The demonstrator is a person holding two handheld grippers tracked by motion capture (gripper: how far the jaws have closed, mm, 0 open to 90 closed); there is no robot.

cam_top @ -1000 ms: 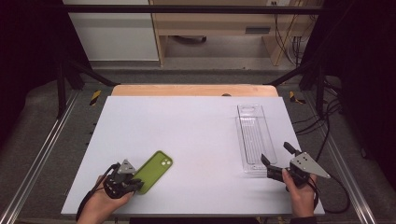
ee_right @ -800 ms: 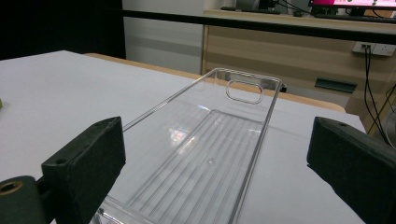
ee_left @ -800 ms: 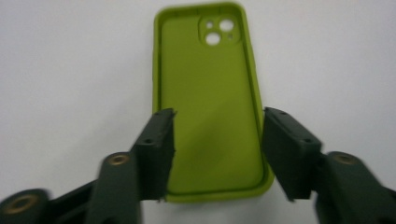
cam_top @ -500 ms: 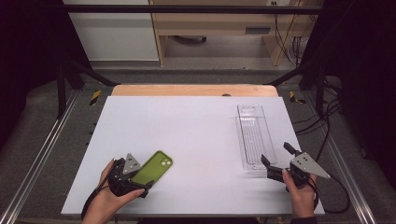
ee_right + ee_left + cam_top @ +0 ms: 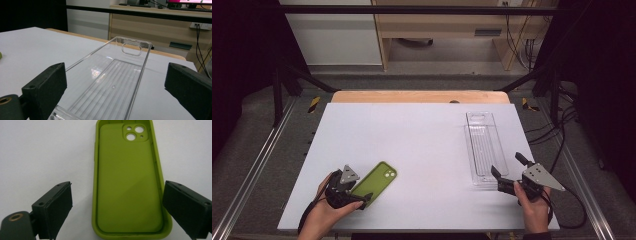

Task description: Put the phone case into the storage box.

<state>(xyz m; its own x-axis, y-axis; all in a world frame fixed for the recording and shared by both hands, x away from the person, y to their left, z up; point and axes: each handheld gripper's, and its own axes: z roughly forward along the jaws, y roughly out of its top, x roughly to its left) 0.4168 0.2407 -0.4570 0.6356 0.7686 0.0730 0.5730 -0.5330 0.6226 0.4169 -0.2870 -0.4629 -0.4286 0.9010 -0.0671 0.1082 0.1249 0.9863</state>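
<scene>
Letting go: left gripper (image 5: 357,199) jaws have just been opening and now stand wide apart, green phone case (image 5: 374,181) no longer pinched. Compared with a second ago the case lies flatter and nearer the counter's (image 5: 412,145) front edge, so the set-down looks done. Case rests inside-up, its bottom end between the jaws, pads (image 5: 58,207) clear of both sides. Right gripper (image 5: 507,175) jaws apart too, straddling the near end of the clear tray (image 5: 484,147), not gripping it.
</scene>
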